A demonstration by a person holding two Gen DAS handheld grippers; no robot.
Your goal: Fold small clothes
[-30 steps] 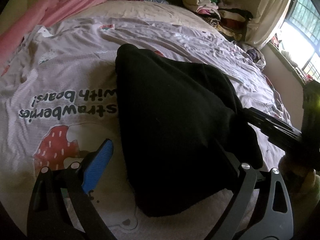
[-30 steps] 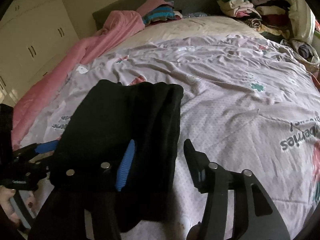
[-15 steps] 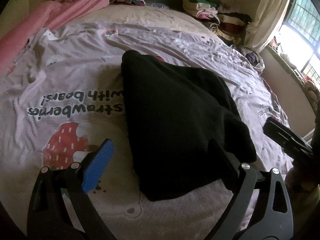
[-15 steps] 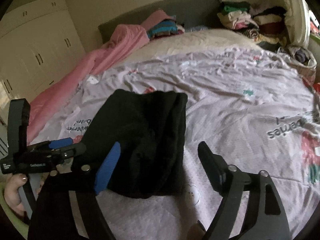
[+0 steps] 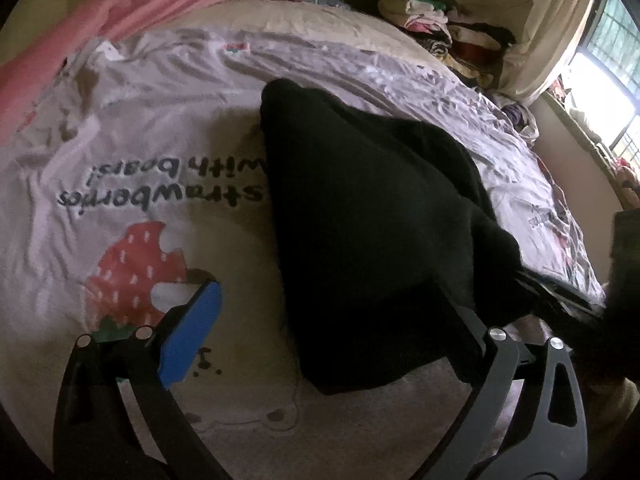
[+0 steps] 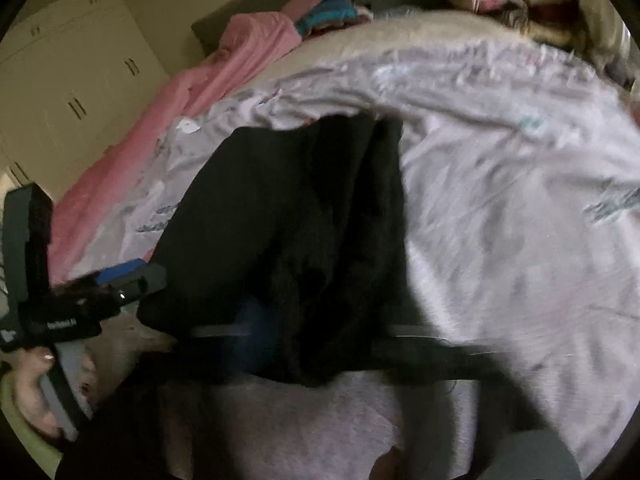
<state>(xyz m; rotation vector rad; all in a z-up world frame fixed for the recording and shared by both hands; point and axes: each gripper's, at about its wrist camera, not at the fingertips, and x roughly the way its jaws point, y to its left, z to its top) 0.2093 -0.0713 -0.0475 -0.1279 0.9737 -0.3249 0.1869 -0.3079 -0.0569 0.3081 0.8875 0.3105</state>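
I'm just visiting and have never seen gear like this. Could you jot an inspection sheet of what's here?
Surface: bed with printed strawberry sheet.
Job's things: black garment, partly folded, on the sheet.
Clutter: pink blanket; clothes pile at the far end.
Grippers: left gripper open, one finger under the garment's edge; right gripper blurred, fingers closing on the garment's near edge.
Cables: nothing seen.
Surroundings: window, wardrobe.

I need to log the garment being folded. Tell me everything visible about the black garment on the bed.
The black garment is a small, soft, plain, knit-like piece, folded into a rough wedge, narrow at its far end and wider near the cameras. It lies on the lilac strawberry-print bedspread, partly covering the lettering. The right gripper is closing its jaws on the bunched near edge; the left gripper stands open, straddling the near corner.
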